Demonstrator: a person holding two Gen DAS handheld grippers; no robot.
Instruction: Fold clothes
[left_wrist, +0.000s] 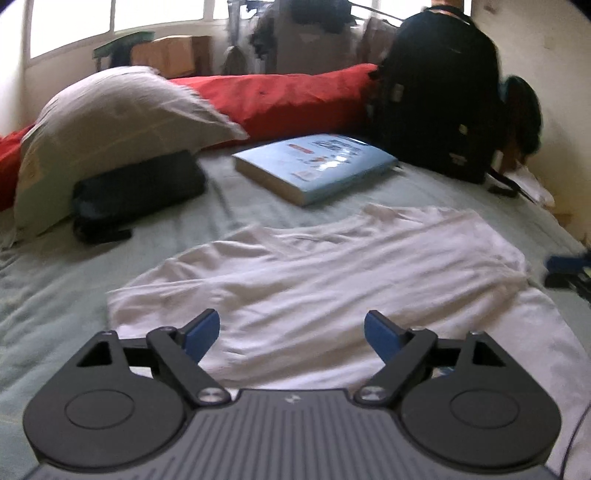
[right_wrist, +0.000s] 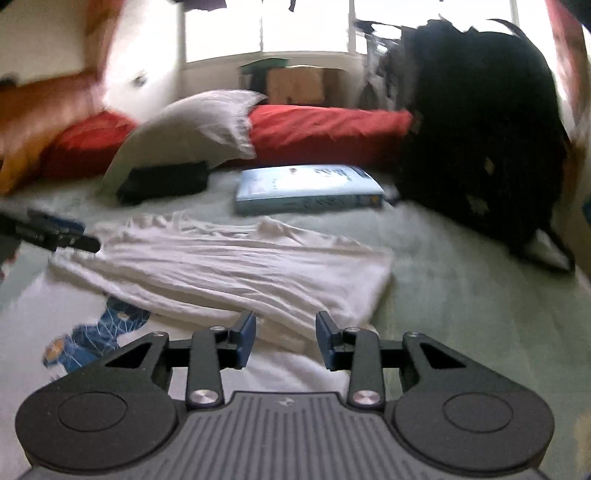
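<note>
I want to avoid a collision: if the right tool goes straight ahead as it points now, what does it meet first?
Probably the folded edge of the white T-shirt, directly ahead of the open right tool; the blue book lies farther behind. Depth is uncertain.

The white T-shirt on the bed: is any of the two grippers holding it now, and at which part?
Nothing is held. Both the left gripper and the right gripper are open above the white T-shirt, fingers empty.

Left wrist: low over the bed (left_wrist: 55, 295), facing the window, near the white shirt (left_wrist: 314, 266).
Right wrist: likewise, further right.
Shared: shirt, book (right_wrist: 306, 188), pillows.
</note>
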